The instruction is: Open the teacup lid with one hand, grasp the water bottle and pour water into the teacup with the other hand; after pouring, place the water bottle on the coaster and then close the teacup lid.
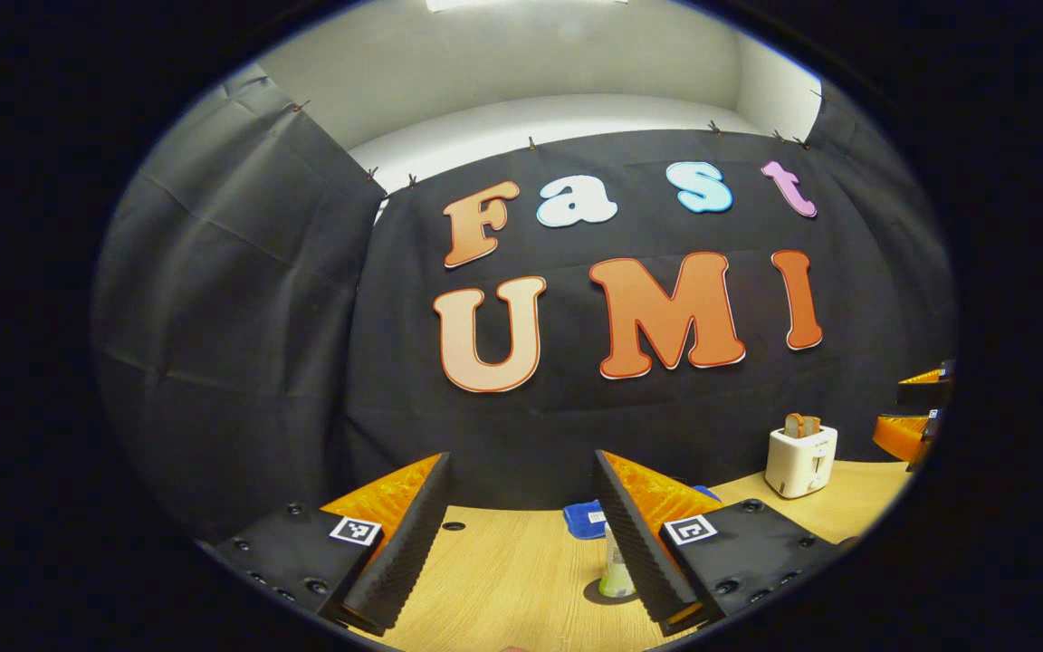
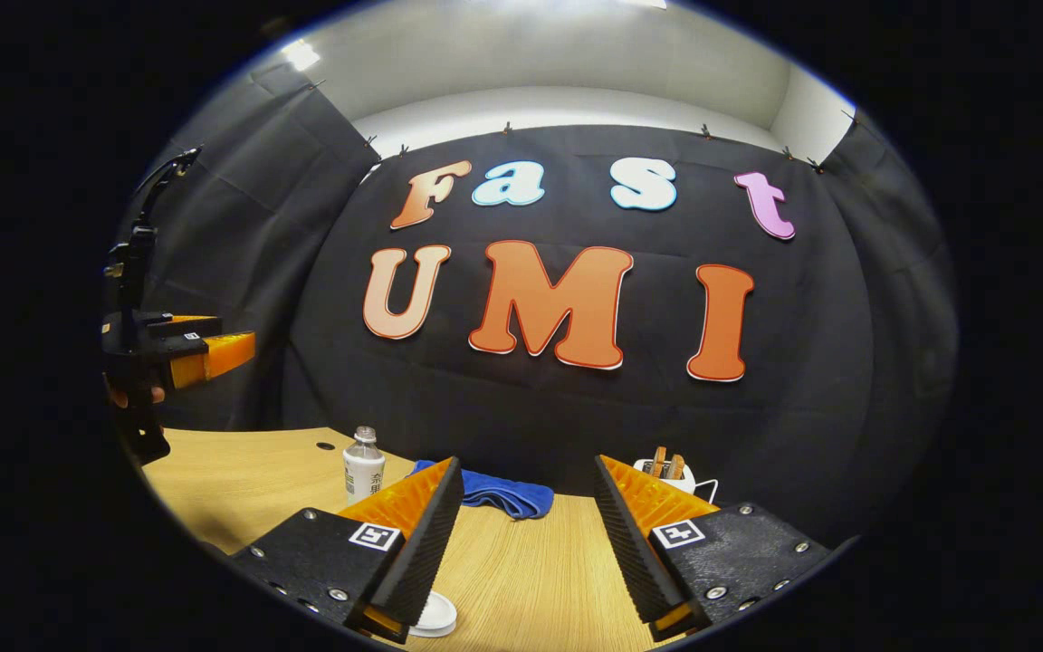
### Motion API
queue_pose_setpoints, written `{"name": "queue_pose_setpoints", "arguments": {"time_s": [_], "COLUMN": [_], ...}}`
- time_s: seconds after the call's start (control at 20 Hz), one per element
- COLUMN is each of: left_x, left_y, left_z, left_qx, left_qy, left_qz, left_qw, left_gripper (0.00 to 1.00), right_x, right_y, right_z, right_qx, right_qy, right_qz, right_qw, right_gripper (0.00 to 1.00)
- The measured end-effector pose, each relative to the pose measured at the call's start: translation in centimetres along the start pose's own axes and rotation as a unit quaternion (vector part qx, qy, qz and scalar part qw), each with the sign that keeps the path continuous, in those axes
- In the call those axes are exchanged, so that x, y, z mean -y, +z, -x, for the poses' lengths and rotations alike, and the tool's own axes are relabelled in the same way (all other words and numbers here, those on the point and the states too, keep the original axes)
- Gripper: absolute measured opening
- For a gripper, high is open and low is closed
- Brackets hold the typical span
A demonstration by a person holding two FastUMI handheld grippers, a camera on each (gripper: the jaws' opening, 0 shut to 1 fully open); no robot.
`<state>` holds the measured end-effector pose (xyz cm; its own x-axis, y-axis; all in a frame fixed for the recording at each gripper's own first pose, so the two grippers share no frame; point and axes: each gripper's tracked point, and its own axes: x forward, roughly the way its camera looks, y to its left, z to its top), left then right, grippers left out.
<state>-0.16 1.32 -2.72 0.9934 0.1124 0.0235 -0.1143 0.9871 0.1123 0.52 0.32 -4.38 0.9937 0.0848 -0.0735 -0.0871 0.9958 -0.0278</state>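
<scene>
Wooden table (image 2: 241,480): water bottle (image 2: 363,471) beyond right gripper (image 2: 526,552).

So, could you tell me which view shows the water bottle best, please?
The right gripper view: the water bottle stands upright, cap to label visible. In the left gripper view, the left gripper's finger hides part of it.

Water bottle (image 2: 363,470) label: print too small to read; square markers on gripper bodies, no legible txt.

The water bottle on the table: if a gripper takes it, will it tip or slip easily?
The water bottle stands tall and narrow on the wooden table, so a side push could probably tip it. Its body looks like smooth thin plastic, so it may flex or slip under a hard squeeze.
</scene>
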Motion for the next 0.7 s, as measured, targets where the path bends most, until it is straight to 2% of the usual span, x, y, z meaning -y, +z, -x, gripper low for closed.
{"name": "queue_pose_setpoints", "arguments": {"time_s": [0.25, 0.35, 0.4, 0.7], "left_x": [-0.9, -0.8, -0.7, -0.5], "left_y": [0.2, 0.2, 0.3, 0.3], "left_z": [0.3, 0.5, 0.6, 0.8], "left_qx": [0.005, 0.006, 0.006, 0.009], "left_qy": [0.007, 0.002, -0.003, -0.021], "left_qz": [-0.004, -0.003, -0.003, -0.001], "left_qw": [1.0, 1.0, 1.0, 1.0], "left_gripper": [0.98, 0.97, 0.97, 0.96], "right_x": [-0.6, -1.0, -1.1, -2.3], "right_y": [0.3, 0.4, 0.5, 0.1], "right_z": [0.1, 0.1, 0.1, -0.2], "right_qx": [0.004, 0.004, 0.003, -0.003], "right_qy": [0.004, 0.005, 0.005, 0.009], "right_qz": [-0.004, -0.002, -0.001, -0.005], "right_qw": [1.0, 1.0, 1.0, 1.0], "right_gripper": [0.86, 0.89, 0.86, 0.86]}}
